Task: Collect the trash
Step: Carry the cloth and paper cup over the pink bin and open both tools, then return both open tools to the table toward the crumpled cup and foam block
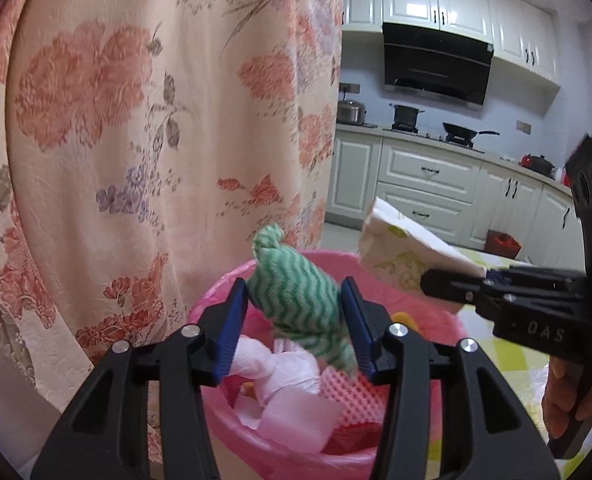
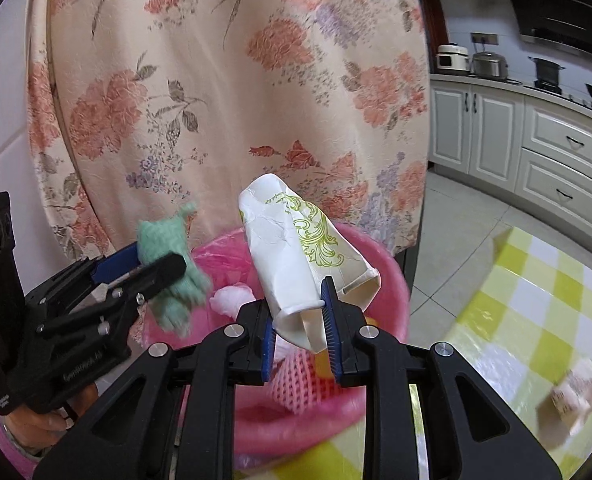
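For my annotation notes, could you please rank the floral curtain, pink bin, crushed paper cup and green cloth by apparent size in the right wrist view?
1. floral curtain
2. pink bin
3. crushed paper cup
4. green cloth, though motion blur makes its outline uncertain.

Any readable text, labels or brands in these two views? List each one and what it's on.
"DAS": embossed on the black body of the right gripper, seen from the left wrist view.
Embossed line on the body of the left gripper: too blurred to read.
Small white label near that gripper's handle: too small to read.
Green script on the crushed paper cup: too small to read.
Print on the small carton on the checked tablecloth: blurred, unreadable.
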`<state>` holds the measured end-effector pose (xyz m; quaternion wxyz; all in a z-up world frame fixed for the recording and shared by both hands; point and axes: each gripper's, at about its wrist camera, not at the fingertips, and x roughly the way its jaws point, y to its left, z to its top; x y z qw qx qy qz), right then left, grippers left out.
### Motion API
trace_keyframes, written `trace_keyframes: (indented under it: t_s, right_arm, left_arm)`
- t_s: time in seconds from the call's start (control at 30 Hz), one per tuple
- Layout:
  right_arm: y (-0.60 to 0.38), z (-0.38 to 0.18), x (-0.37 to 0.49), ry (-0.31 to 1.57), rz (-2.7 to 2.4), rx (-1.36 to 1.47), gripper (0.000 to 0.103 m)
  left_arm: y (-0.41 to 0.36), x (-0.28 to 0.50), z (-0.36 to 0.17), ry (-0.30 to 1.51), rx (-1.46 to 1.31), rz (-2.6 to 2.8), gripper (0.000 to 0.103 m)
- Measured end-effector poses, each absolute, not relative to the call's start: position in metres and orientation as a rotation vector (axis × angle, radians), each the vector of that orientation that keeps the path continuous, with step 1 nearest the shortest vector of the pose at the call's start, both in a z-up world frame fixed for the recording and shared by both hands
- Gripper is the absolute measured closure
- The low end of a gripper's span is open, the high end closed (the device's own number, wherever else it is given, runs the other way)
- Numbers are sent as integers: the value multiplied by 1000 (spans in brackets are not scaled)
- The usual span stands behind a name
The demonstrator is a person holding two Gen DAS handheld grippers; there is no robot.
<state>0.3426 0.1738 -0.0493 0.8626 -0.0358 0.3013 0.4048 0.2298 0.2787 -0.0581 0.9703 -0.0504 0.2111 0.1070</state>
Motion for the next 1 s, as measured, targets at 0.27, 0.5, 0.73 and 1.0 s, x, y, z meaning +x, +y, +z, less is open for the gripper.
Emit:
trace_keyframes:
  t_s: [0.27, 0.5, 0.73, 1.0]
  right_arm:
    - [167, -54, 350, 618, 867, -84, 70]
    - [123, -56, 329, 602, 848, -15, 69]
    - [70, -59, 303, 558, 763, -50, 69]
    - [-13, -83, 296, 582, 592, -63, 53]
  left_arm:
    - [304, 217, -67, 410, -129, 305, 25]
    - [274, 189, -64, 370, -101, 319, 5]
    - [212, 184, -60, 348, -92, 226, 5]
    - [135, 202, -79, 405, -111, 119, 5]
